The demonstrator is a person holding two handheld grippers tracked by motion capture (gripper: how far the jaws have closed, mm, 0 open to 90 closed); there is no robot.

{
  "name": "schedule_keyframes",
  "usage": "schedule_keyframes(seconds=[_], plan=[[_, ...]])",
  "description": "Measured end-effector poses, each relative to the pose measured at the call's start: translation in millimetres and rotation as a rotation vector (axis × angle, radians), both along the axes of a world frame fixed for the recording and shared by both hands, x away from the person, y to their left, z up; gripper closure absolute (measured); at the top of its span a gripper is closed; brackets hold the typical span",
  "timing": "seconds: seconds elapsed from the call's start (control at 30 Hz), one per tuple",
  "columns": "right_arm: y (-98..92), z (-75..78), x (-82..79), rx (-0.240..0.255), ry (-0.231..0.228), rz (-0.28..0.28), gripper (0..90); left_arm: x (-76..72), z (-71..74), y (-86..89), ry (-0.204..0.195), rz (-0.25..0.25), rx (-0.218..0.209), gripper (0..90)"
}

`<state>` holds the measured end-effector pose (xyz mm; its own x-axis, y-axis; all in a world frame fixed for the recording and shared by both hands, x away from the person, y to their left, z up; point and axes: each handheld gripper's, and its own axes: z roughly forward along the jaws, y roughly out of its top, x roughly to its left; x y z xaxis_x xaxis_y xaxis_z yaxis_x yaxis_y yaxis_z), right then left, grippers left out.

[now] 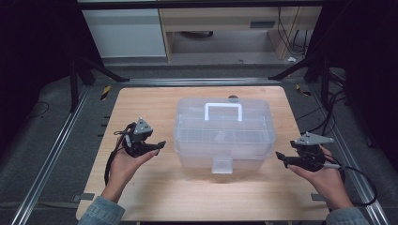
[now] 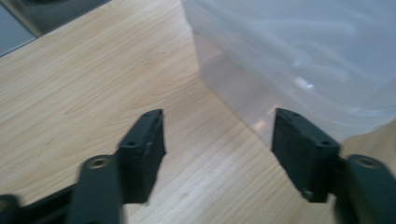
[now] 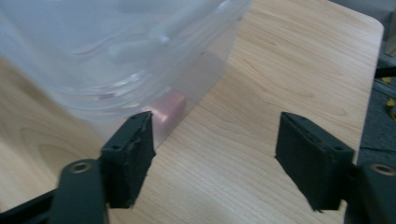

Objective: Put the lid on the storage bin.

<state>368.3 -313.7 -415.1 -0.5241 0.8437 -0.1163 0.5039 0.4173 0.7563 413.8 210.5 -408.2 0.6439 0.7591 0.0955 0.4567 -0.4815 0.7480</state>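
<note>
A clear plastic storage box (image 1: 224,133) with a white handle (image 1: 223,110) on its lid stands in the middle of the wooden table (image 1: 141,105). My left gripper (image 1: 159,146) is held just off the box's left side, open, with nothing between its jaws. In the left gripper view the box (image 2: 299,60) rises close ahead of the gripper (image 2: 217,140). My right gripper (image 1: 280,158) hovers off the box's right side, also open and empty. The right gripper view has the box wall (image 3: 116,60) just beyond the gripper (image 3: 215,149), and something pinkish shows faintly through the plastic.
A front latch tab (image 1: 221,165) sticks out of the box toward me. A small dark round thing (image 1: 233,98) lies behind the box. Metal rails (image 1: 56,150) run along both table sides, and black stand legs (image 1: 300,68) rise at the far corners.
</note>
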Motion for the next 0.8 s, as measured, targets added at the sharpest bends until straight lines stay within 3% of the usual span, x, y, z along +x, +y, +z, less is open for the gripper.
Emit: schedule_keyframes(seconds=[0.1, 0.27, 0.43, 0.8], plan=[[-1.6, -3.3, 5.5, -0.019, 0.000, -0.046, 22.5, 3.6, -5.5, 7.1, 0.013, 0.044, 0.020, 17.0], [-4.9, -7.7, 11.0, -0.029, 0.006, -0.073, 23.4, 6.8, -13.0, 13.7, 0.028, 0.066, 0.051, 12.5], [-6.8, -18.1, 17.6, -0.021, 0.035, -0.076, 37.7, 10.8, -27.8, 24.6, 0.065, 0.090, 0.070, 11.8], [-6.5, -41.6, 35.7, -0.057, 0.085, -0.106, 45.9, 17.4, -58.1, 35.0, 0.123, 0.122, 0.089, 9.4]])
